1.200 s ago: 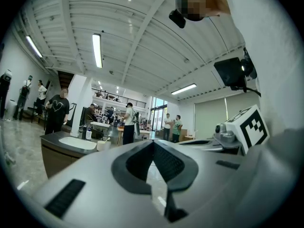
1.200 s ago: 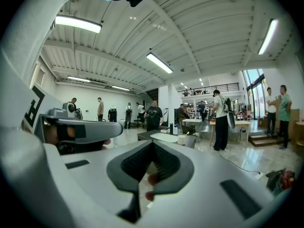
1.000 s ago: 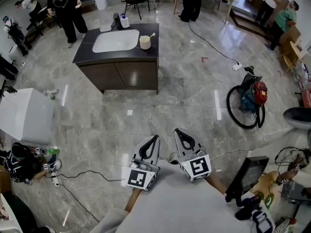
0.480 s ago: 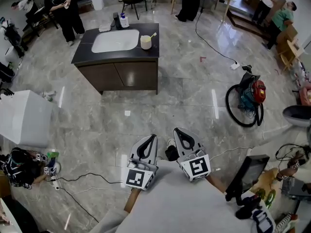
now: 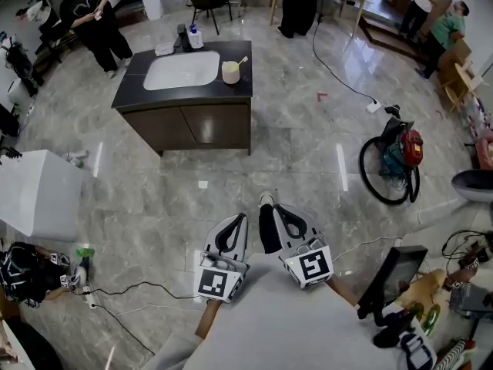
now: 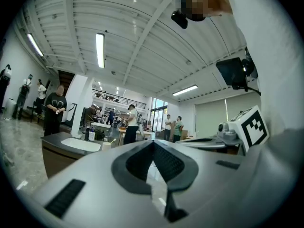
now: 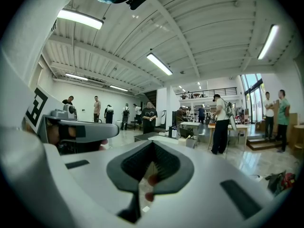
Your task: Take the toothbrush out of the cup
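The left gripper [image 5: 234, 231] and right gripper [image 5: 290, 222] are both closed and empty, well apart from the far desk [image 5: 154, 91]. There the toothbrush [image 5: 240, 57] leans in the cup [image 5: 229, 71], right of the sink [image 5: 181, 69]. A sideways pull could likely topple that light cup.

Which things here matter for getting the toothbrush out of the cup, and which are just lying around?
For the job: cream cup; pale toothbrush standing in it; dark vanity counter holding them.
Lying about: red and teal vacuum cleaner; white bottle by the sink; white box on the floor.
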The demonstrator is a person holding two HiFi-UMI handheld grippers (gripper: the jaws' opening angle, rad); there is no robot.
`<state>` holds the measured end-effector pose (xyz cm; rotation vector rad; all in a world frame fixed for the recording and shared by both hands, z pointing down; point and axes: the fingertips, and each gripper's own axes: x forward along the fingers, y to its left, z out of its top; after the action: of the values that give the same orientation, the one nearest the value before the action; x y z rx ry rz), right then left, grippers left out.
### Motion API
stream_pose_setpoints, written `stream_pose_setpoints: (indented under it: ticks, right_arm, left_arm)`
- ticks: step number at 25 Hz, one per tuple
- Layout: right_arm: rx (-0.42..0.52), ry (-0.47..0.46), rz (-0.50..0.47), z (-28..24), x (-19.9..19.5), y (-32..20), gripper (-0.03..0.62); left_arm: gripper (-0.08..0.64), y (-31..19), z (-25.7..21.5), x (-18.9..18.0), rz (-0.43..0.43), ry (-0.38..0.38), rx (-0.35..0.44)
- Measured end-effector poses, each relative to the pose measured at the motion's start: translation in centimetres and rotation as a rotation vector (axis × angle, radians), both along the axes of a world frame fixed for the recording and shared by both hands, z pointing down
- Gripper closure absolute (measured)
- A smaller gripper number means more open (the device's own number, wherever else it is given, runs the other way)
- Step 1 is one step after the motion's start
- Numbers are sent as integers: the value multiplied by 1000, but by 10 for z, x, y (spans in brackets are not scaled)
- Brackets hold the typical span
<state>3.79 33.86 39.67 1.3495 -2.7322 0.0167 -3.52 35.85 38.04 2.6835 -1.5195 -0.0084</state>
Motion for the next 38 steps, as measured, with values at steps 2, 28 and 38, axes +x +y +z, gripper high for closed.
stream_pose_setpoints:
  ticks: [2,28,38]
  right_arm:
    - [-21,-5,7,5,1,-7,588]
    - [-6,-20,-21,26,16,-232,588]
    - [-82,-42,-59,21,6,-307,588]
  left_arm:
    - [556,-10,0,1,4,-20,1]
    - [556,-221,23,8,-17,-11,-79]
    - [557,-308,7,11,-36,-98,-64]
